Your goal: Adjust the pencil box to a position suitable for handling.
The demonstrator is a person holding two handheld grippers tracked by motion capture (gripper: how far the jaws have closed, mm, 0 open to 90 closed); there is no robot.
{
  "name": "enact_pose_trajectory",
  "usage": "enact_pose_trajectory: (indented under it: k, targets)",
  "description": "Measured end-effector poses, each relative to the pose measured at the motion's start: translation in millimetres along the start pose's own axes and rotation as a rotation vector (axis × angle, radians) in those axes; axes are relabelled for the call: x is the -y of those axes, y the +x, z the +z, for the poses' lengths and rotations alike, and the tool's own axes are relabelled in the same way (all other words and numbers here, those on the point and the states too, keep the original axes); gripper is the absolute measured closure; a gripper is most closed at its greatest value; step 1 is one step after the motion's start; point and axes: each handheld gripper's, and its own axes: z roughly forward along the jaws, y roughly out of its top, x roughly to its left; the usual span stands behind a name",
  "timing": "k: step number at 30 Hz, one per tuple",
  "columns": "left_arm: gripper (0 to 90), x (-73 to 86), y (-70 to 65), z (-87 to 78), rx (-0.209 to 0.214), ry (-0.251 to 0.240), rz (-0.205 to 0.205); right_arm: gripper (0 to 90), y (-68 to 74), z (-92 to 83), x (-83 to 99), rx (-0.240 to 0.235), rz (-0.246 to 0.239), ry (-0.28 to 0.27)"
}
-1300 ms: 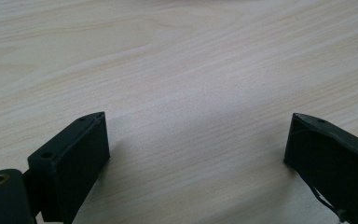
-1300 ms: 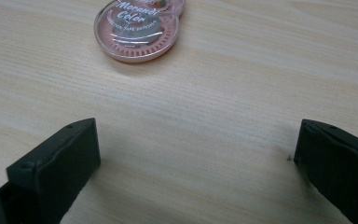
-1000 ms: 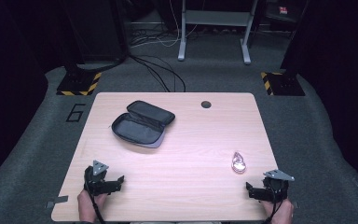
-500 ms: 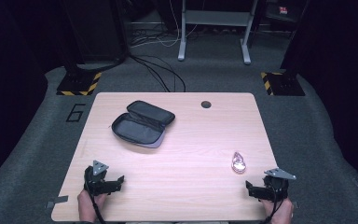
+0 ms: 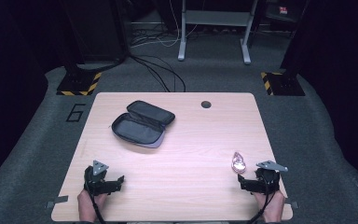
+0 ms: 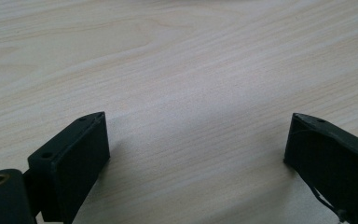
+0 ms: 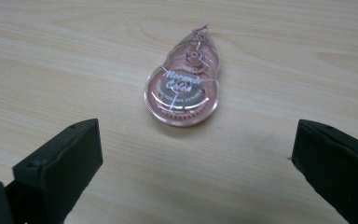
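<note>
1. Two grippers rested at the near edge of the wooden table [image 5: 186, 140] while we held one in each hand, well apart from each other.
2. Our right gripper [image 7: 193, 154] sat with its jaws spread wide and nothing between them.
3. We saw a pink correction tape dispenser [image 7: 184, 84] lying flat on the table just ahead of that gripper, apart from both jaws and roughly centred on the gap, its narrow tip pointing away from us.
4. From the high view, the dispenser [image 5: 238, 162] lay just beyond the right gripper [image 5: 249, 182], near the table's right edge.
5. Our left gripper [image 6: 196, 140] was also released, jaws wide over bare wood.
6. We noted an open dark pencil case [image 5: 142, 123] lying farther back, left of centre, well apart from both grippers.
</note>
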Motion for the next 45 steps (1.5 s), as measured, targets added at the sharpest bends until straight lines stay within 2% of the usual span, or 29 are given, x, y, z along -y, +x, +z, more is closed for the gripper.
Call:
enact_pose_trajectory:
  k: [9,16,22,27,33,37,39,42,45]
  targets:
    - [6.3,-0.4,0.3,-0.7,0.004,0.01,0.002,1.9,7.3,20.7,-17.7,-0.023,-0.016,0.015]
    - [6.3,-0.1,0.1,-0.2,0.001,0.003,0.0,2.8,11.3,35.3,-23.3,-0.023,-0.015,0.029]
    - [6.3,0.1,0.0,0.1,0.0,-0.001,-0.001,14.1,11.3,45.5,-26.1,-0.011,-0.02,0.043]
    - [6.3,-0.1,0.1,-0.2,0.001,0.003,0.0,20.2,11.3,51.2,-27.2,0.012,-0.005,0.071]
    - [6.3,-0.1,0.1,-0.2,0.001,0.003,0.0,24.2,12.2,53.9,-27.6,0.027,-0.007,0.079]
    - [6.3,-0.3,0.2,-0.5,0.003,0.007,0.001,30.3,13.1,53.9,-28.0,0.042,-0.007,0.079]
    - [6.4,0.0,0.0,-0.1,0.0,0.001,0.0,37.8,13.8,52.6,-27.8,0.04,-0.009,0.072]
    - [6.4,-0.3,0.3,-0.6,0.003,0.009,0.001,38.5,13.7,52.4,-28.0,0.036,-0.01,0.074]
    - [6.4,0.1,0.0,0.0,0.0,-0.001,-0.001,38.8,11.7,52.6,-28.9,0.013,-0.026,0.073]
